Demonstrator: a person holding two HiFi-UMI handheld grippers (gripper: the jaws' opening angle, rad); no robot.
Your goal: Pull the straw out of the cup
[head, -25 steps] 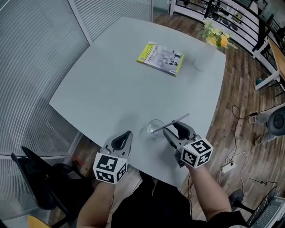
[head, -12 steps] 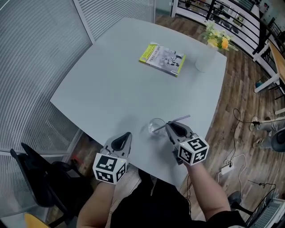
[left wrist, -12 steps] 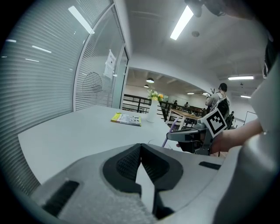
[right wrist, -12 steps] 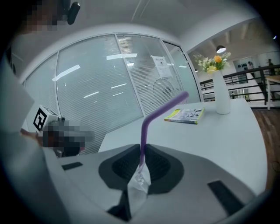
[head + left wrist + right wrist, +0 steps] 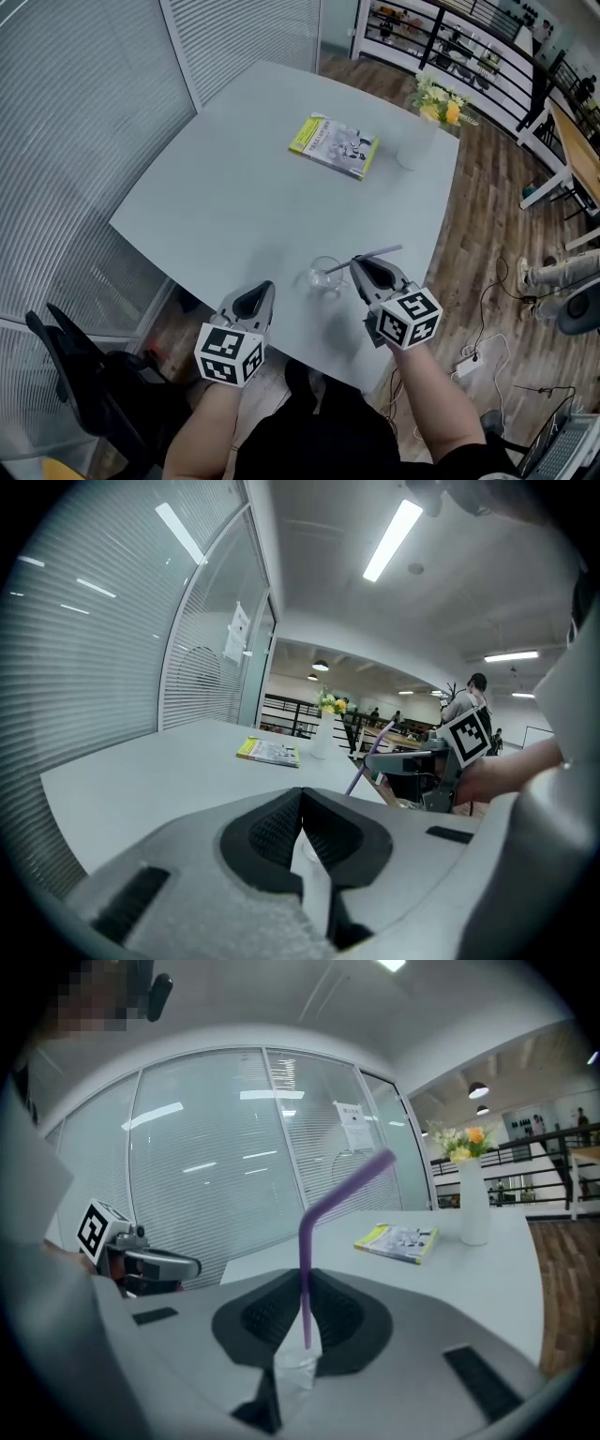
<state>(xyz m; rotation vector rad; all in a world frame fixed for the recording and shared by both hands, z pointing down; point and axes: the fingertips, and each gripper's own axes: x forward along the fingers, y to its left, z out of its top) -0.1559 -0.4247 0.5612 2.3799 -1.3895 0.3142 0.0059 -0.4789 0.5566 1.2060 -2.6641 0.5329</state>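
Observation:
A clear cup (image 5: 326, 276) stands near the table's front edge. A purple bent straw (image 5: 362, 260) slants from over its mouth up to the right. My right gripper (image 5: 356, 264) is closing its jaws on the straw, pads pressing its shaft just right of the cup. In the right gripper view the straw (image 5: 306, 1269) rises between the pads (image 5: 272, 1314), its lower end just above the cup (image 5: 298, 1365); I cannot tell if the tip is still inside. My left gripper (image 5: 266, 289) hangs shut and empty left of the cup.
A yellow-edged booklet (image 5: 334, 145) lies at the far middle of the grey table (image 5: 234, 197). A white vase with flowers (image 5: 419, 131) stands at the far right corner. A black chair (image 5: 84, 375) is at the lower left, and cables lie on the wood floor (image 5: 478, 356) at the right.
The right gripper's jaws have shut on the straw, and it has lifted a little. The left gripper has risen slightly. The cup stays in place.

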